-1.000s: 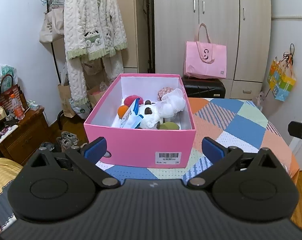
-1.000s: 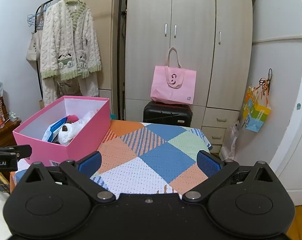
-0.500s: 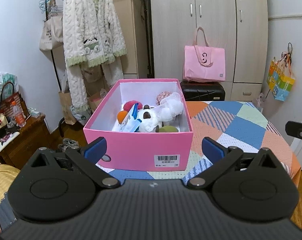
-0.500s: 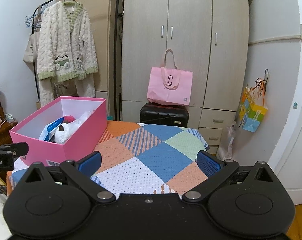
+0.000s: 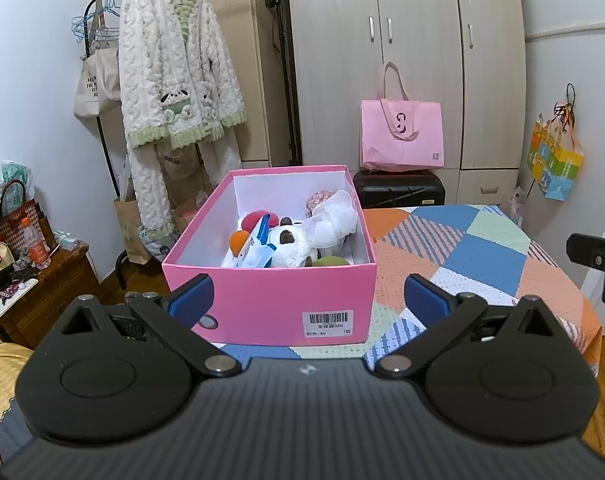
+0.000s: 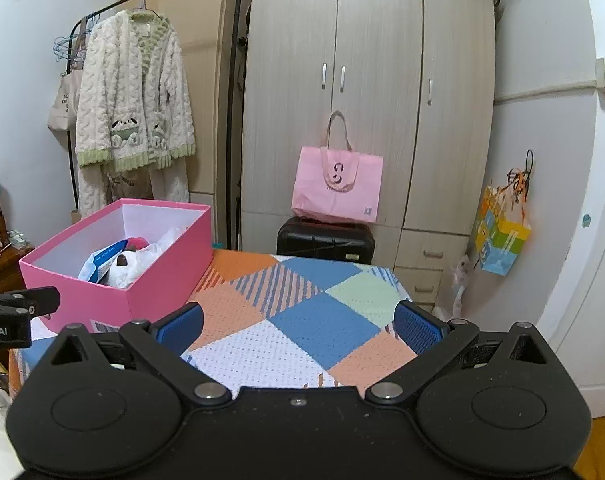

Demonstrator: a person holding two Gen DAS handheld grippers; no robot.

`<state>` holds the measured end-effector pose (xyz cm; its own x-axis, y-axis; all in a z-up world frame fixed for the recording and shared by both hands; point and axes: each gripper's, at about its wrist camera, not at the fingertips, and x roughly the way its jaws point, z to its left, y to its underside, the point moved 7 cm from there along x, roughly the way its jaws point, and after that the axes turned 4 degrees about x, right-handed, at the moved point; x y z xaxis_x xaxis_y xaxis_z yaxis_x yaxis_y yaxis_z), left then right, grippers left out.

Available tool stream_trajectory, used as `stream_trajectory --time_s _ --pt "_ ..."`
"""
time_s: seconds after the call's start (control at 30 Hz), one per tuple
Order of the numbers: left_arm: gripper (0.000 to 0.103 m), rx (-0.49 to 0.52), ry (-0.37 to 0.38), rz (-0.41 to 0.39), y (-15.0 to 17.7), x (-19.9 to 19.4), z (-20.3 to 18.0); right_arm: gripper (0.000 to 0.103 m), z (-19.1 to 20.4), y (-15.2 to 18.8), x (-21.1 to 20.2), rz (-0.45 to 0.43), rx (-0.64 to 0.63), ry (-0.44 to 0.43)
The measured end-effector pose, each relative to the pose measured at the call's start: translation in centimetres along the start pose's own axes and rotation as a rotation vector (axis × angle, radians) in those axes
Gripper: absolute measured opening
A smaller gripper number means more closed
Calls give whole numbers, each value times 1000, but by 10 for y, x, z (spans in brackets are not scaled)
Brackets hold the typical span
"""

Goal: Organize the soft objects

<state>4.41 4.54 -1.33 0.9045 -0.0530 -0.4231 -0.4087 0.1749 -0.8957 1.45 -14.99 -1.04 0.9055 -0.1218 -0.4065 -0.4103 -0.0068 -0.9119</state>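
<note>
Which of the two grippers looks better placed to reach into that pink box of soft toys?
Probably the left gripper: its open jaws face the pink box head-on, close by. The right gripper, also open, points at bare tablecloth, with the box off to its left.

left claw (image 5: 308, 294) spread, empty | right claw (image 6: 298, 326) spread, empty

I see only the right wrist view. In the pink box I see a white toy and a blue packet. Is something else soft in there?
Observer: Yes. The left wrist view shows an orange ball in the pink box, left of the white toy.
Operator: Anything by the front wall?
Observer: A green soft thing lies in the front right corner.
Operator: Does the left gripper hold something?
Observer: No, it is open and empty, before the box.
</note>
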Motion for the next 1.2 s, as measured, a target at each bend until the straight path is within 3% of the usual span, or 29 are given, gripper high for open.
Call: stream_trajectory --time_s 1.2 --pt "103 5 -12 -10 4 0 0 103 -4 9 7 11 3 33"
